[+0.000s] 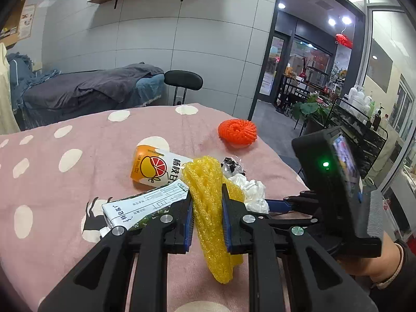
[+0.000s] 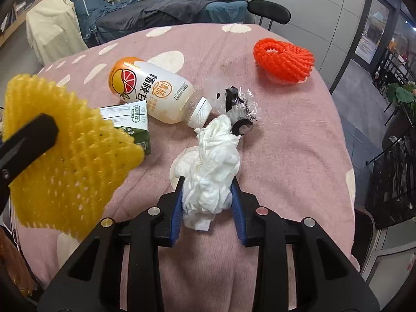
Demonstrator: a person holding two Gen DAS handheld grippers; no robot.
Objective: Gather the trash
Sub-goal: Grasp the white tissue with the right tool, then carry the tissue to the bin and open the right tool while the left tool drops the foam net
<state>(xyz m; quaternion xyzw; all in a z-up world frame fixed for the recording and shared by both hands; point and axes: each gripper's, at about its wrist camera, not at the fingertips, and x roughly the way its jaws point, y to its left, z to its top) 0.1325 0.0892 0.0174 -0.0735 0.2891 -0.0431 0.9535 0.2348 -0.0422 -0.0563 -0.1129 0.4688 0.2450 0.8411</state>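
Left tool (image 1: 207, 202): both blue pads pressed into the yellow foam net (image 1: 212, 218), which hangs lengthwise through the gap at lower centre of the left wrist view. In the right wrist view the same net fills the left edge, apparently lifted off the pink cloth.

Right tool (image 2: 208, 195): pinching the white crumpled tissue (image 2: 212, 166) at lower centre of the frame. The pads bite the near end only; the far end trails toward the clear wrapper (image 2: 234, 101) and may still rest on the tabletop (image 2: 299, 156).

Remaining trash, middle and upper frame: 1 yoghurt bottle (image 2: 153, 91) lying on its side, cap toward the wrapper; 1 milk carton (image 2: 130, 119) just beside it, partly hidden by the net; 1 red foam net (image 2: 284, 61) well apart at upper right.

Judgement on the step in hand (carrying off 2 soft pieces):
- Keep both grips closed; foam and tissue compress and could slip.
- Raise the tissue straight up before moving sideways, so that its tail does not drag the wrapper.
- No bin is visible in either view; destination unknown.
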